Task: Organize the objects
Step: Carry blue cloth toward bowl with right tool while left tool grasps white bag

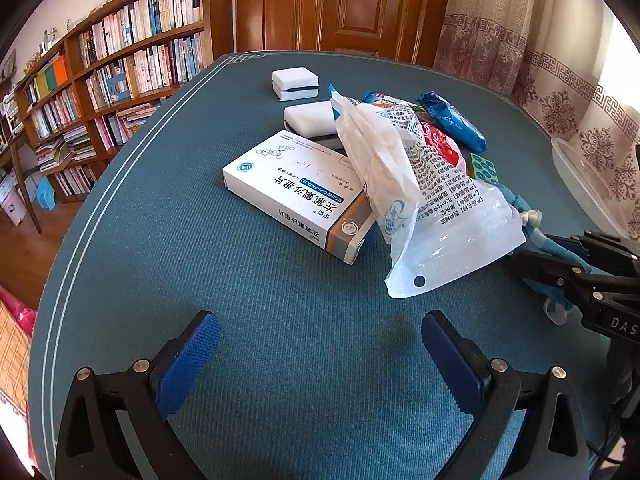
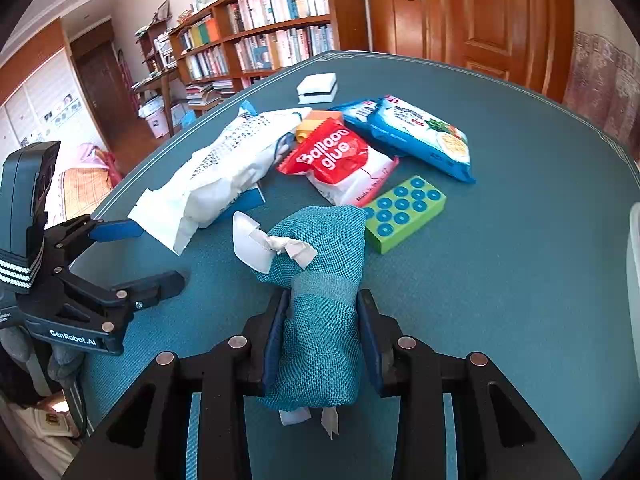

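Teal woven pouch (image 2: pixel 320 312) sits clamped between the pads of the right gripper (image 2: pixel 322 332) at the bottom centre of the right wrist view, its white ribbon knotted toward the clutter. The left gripper (image 1: pixel 320 344) hangs with fingers spread over bare teal tablecloth (image 1: pixel 160 264). Farther on, a white plastic bag (image 1: pixel 404 184) overlaps a white medicine box (image 1: pixel 292 192), hiding its right end. At the frame's right edge, a clear container (image 1: pixel 584 184) is cut off.

Black gripper (image 2: pixel 320 320) frames, blue ribbed jaws, silver screws, white lettering
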Motion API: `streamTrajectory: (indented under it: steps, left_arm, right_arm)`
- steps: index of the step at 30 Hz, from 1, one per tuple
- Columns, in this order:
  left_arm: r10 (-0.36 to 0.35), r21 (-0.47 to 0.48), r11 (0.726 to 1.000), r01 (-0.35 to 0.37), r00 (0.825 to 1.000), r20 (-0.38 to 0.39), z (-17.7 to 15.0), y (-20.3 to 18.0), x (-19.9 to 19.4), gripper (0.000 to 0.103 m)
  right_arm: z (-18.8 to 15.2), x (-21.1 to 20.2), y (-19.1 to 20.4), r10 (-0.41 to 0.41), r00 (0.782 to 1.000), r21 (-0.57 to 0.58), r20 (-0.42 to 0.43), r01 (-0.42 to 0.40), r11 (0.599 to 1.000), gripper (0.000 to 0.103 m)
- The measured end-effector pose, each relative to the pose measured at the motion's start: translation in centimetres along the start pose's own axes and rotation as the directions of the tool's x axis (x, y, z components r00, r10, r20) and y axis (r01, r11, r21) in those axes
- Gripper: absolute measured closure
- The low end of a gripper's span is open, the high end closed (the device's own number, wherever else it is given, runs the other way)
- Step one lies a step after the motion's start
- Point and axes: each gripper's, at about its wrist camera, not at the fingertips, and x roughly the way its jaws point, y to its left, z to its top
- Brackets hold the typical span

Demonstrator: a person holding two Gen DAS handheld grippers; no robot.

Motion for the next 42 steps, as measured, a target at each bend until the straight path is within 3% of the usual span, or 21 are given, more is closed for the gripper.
streamTrajectory:
  steps: [8, 15, 26, 38, 42]
  left_arm:
    - [-0.034, -0.098, 0.995, 0.031, 0.999, -0.025, 0.9, 1.3, -0.6, 0.0]
    - [0.003, -0.089, 0.996, -0.002, 1.0, 0.019, 2.3, 0.4, -2.3, 0.0]
    - [0.032, -0.066, 0.997, -0.027, 0.997, 0.071, 6.5, -2.5, -1.7, 0.0]
    - [0.124, -0.046, 0.991, -0.123, 0.992, 0.031, 8.4, -3.9, 2.0, 0.001]
    - [0.122, -0.056, 0.991, -0.122, 0.992, 0.0, 8.3, -3.6, 2.8, 0.018]
  right_arm:
    - [-1.6, -1.4, -1.6, -0.064, 0.998, 0.13, 0.014, 0.062, 0.99, 0.067]
    - [-2.2, -1.2, -0.5, -0.126, 0.992, 0.107, 0.032, 0.122, 0.987, 0.066]
    - [-2.5, -1.3, -0.7, -0.111, 0.993, 0.128, 0.047, 0.104, 0.986, 0.066]
    - [-2.6, -1.3, -0.9, -0.096, 0.994, 0.141, 0.053, 0.088, 0.986, 0.066]
    - [-2.6, -1.3, -0.9, -0.095, 0.994, 0.141, 0.054, 0.087, 0.986, 0.066]
